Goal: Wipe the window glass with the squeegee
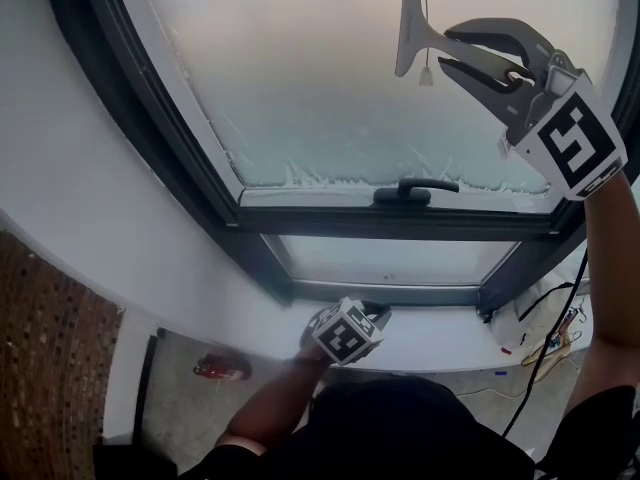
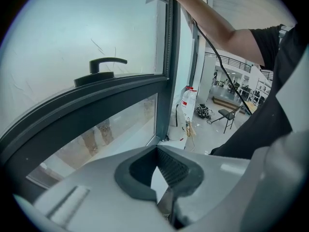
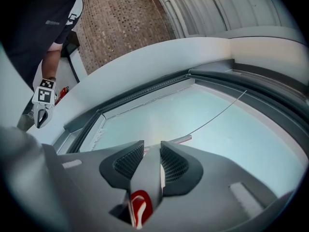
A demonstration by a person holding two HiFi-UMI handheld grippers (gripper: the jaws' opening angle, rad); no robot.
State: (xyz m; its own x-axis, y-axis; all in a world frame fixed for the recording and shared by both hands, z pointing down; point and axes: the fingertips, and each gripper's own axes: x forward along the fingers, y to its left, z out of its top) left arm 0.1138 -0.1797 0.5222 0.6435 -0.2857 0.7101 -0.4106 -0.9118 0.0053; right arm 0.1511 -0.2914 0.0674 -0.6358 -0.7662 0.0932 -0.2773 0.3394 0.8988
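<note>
While the right gripper (image 1: 448,50) is raised high against the window, its jaws are clenched on the grey handle of the squeegee (image 1: 412,36), which the right gripper view shows wedged between the two ribbed pads (image 3: 129,162) with a red mark at its near end. The squeegee's blade stands nearly upright near the top of the window glass (image 1: 320,78) and appears to lie against it. The glass is coated in a whitish film, ragged along its lower edge just above the black window handle (image 1: 415,189). The left gripper (image 1: 345,331) hangs low, over the white sill (image 1: 445,330); its jaws are closed tip to tip with nothing between them. A white jug (image 2: 189,102) with a red cap stands on the floor beyond the frame; what is in it cannot be told.
</note>
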